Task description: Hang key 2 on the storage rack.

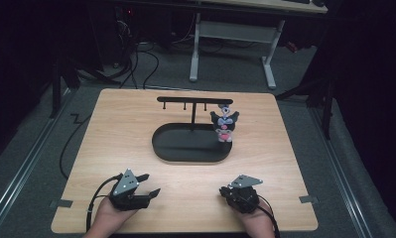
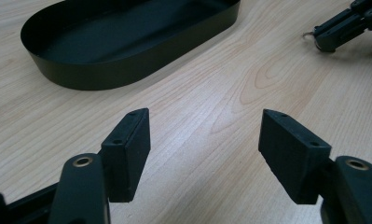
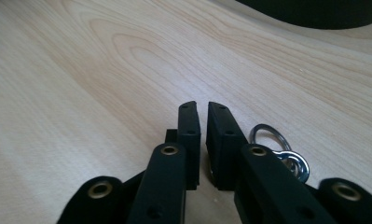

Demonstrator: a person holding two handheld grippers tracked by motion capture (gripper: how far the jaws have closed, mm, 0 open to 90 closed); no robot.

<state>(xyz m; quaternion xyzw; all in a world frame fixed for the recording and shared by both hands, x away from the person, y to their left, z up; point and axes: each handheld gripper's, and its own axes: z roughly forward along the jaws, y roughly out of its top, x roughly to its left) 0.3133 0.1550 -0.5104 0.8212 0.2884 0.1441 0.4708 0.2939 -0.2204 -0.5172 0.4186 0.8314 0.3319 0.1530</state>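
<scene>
The right gripper [image 3: 202, 108] rests low over the pale wooden table [image 1: 116, 129] near its front edge, held in the person's right hand [image 1: 259, 224]. Its two black jaws stand almost together, with only a thin slit between the pads and nothing in that slit. A small silver metal key ring [image 3: 279, 151] lies on the wood just beside the right-hand jaw, partly hidden under it; whether it touches the jaw cannot be told. In the left gripper view the same ring [image 2: 307, 35] shows as a small hook of metal at the tip of that gripper.

The left gripper [image 2: 204, 135], held in the person's left hand [image 1: 110, 218], sits near the front edge too, well apart from the right one. Its jaws are spread wide with bare tabletop between them.

Beyond both grippers, in the middle of the table, stands a black oval metal tray [image 1: 161, 146] with a low wall. A thin black post rises from it and carries a black crossbar with short pegs [image 1: 185, 99]. From the right end of that bar hangs a small black, white and pink plush figure [image 1: 224, 125], which dangles above the tray's right end. The tray is well apart from both grippers.
</scene>
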